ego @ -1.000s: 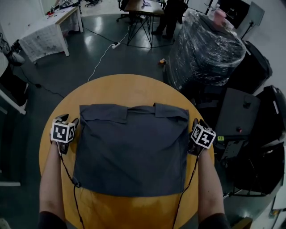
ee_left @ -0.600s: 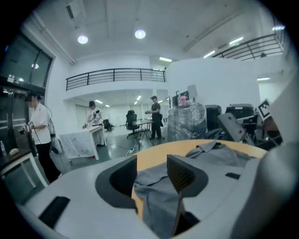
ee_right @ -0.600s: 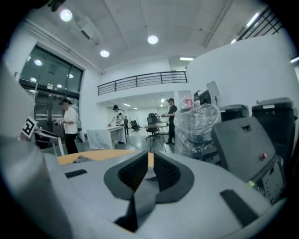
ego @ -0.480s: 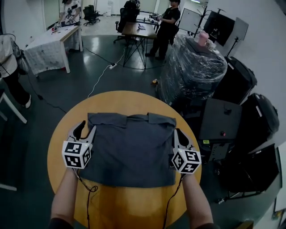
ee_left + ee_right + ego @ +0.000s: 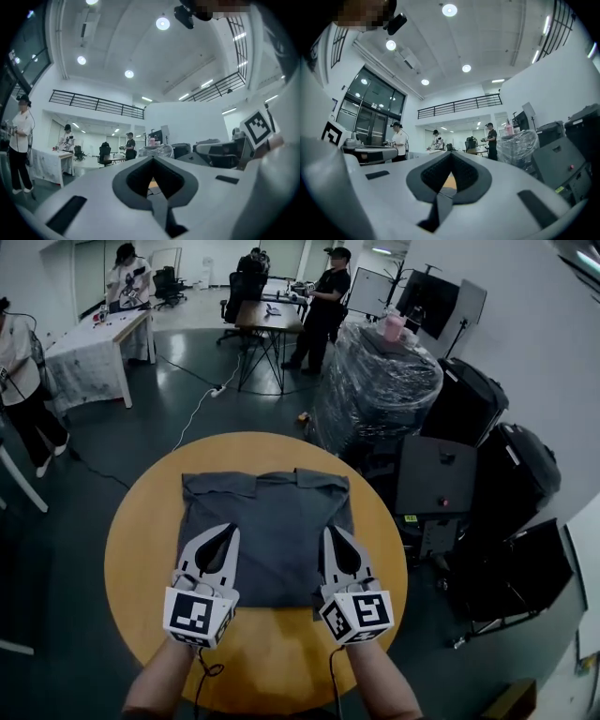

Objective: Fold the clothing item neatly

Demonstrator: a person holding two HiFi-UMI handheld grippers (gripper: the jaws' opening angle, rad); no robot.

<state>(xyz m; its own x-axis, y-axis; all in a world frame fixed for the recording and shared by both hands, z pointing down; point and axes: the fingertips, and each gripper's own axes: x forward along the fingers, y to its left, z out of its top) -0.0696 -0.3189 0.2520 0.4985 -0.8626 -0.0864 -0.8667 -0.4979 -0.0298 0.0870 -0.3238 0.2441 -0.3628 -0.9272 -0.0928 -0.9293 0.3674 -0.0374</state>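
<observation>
Forearms (image 5: 161, 682) enter from the bottom edge of the head view, each hand carrying a gripper with a marker cube at its rear. Left gripper (image 5: 228, 531) sits lower centre-left, right gripper (image 5: 330, 531) lower centre-right, both pointing away from the person and roughly parallel. Each gripper's own view shows its jaws brought together, with a strip of dark grey cloth caught in the seam between them. Both grippers are therefore clamped on the shirt (image 5: 277, 517) at its near part.

Shirt is dark grey and lies spread on a round wooden table (image 5: 141, 521) at the centre of the frame. Its near hem runs just in front of the marker cubes; its far edge shows the shoulders and collar area turned toward the top of the frame. Bare tabletop surrounds it on all sides.

Beyond the table, upper right of centre, stands a large bundle (image 5: 375, 381) wrapped in clear film. Black cases (image 5: 469, 404) stand to the right of it. A white-covered table (image 5: 89, 352) occupies the upper left. A dark desk (image 5: 267, 320) stands at the top centre, with a person (image 5: 326, 292) standing beside it.
</observation>
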